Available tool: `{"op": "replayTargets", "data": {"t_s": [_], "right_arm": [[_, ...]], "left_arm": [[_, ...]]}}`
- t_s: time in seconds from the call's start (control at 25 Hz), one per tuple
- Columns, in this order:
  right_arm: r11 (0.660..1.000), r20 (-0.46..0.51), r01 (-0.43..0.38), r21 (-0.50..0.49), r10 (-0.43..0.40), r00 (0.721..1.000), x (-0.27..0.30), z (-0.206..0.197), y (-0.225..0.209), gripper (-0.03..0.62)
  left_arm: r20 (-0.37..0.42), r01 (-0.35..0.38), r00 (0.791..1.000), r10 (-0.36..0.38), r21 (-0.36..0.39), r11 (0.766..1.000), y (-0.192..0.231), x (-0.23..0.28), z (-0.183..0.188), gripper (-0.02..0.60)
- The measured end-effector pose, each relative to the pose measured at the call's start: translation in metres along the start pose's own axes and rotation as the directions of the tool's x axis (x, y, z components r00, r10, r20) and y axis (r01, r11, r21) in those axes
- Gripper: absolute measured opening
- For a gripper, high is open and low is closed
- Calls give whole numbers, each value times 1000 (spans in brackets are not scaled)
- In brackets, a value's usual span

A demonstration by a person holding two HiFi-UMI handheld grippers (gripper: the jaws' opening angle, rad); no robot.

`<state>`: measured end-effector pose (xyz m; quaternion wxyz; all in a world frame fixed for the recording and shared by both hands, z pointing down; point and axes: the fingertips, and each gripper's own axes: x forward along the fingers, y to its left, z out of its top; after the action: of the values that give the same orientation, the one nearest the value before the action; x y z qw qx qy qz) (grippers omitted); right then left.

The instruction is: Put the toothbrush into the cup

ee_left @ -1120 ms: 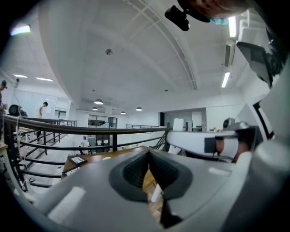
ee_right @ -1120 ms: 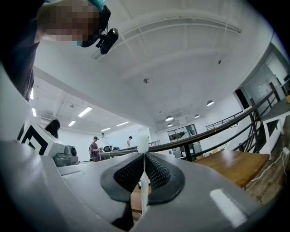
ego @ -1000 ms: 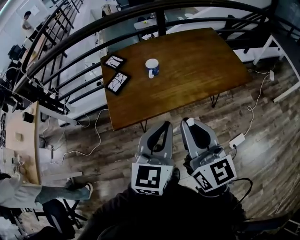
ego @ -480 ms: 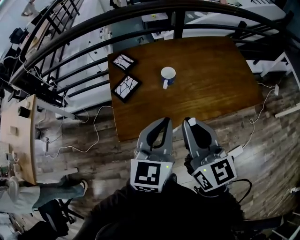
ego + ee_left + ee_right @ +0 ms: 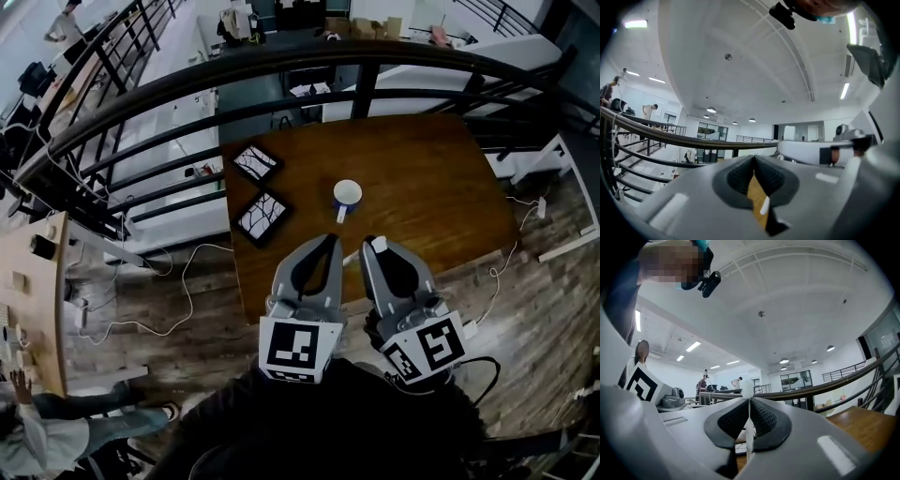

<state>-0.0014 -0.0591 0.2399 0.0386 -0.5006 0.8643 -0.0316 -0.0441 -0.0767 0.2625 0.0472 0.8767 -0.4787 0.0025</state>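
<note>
White toothbrush (image 5: 747, 389) pinched in the right gripper (image 5: 373, 246), one end poking past the tips; left gripper (image 5: 328, 242) closed on nothing. Cup (image 5: 347, 194) stands on the wooden table (image 5: 441, 187) ahead, slightly left. I'd centre over the rim, tilt down, then release.

The cup (image 5: 347, 194) stands on the table (image 5: 431, 187), right of the picture frames (image 5: 262, 215), before the railing (image 5: 281, 58).

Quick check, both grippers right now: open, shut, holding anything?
Left gripper: shut, nothing between its jaws.
Right gripper: shut on the toothbrush.
</note>
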Motion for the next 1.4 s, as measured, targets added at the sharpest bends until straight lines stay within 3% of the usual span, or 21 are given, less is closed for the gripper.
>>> {"op": "replayTargets", "data": {"t_s": [0.2,0.56,1.12,1.4], "right_arm": [[999,18,20,-45,-20,1000,14,11,-4,9],[998,22,53,-44,-52,998,22,12,-28,9],[998,6,1,57,-1,1000,68,1,-100,9],[996,-56,-59,67,63,996,103,-15,-127,9]], "left_arm": [[34,24,999,-24,-8,1000,11,14,10,8],[20,48,999,-48,-12,999,9,38,5,8],[-74,-18,997,18,3,1000,14,112,-10,8],[-109,-74,991,73,-12,997,32,149,-17,8]]}}
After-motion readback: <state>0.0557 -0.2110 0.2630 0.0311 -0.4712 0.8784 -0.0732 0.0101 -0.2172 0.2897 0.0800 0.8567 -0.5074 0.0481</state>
